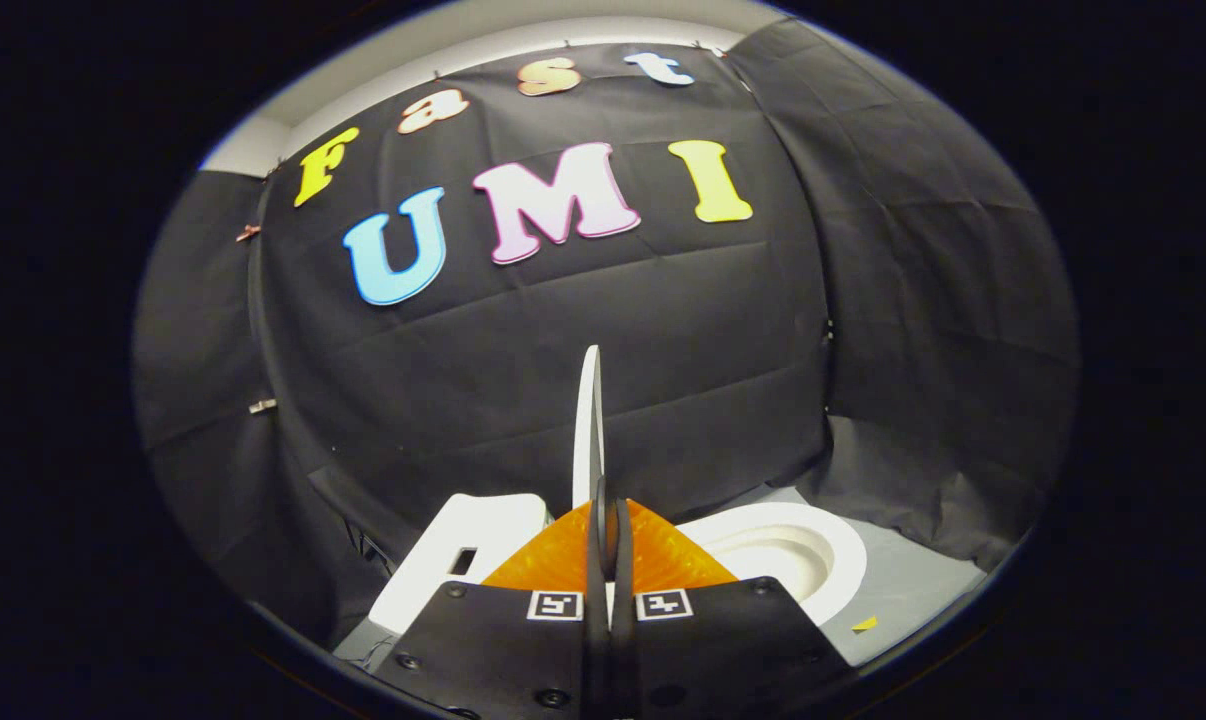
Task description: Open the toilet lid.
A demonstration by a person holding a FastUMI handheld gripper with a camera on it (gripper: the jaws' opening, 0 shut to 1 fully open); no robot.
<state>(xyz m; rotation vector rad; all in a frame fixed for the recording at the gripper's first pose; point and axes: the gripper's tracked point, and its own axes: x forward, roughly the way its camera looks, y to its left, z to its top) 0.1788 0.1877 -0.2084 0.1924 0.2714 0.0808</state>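
The white toilet lid (589,420) stands raised, seen edge-on as a thin upright sliver rising beyond my fingertips. My gripper (608,500) is shut on its lower edge, with the orange fingers (553,555) pressed against it from both sides. To the right of the fingers lies the uncovered white toilet seat (835,572), its hollow bowl (773,552) showing. On the left of the fingers is the white tank (463,560) with a dark slot in it.
Black cloth walls (523,380) close in the booth just behind and on both sides of the toilet. A grey floor (913,590) runs past the seat on the right, with a small yellow scrap (864,624) on it.
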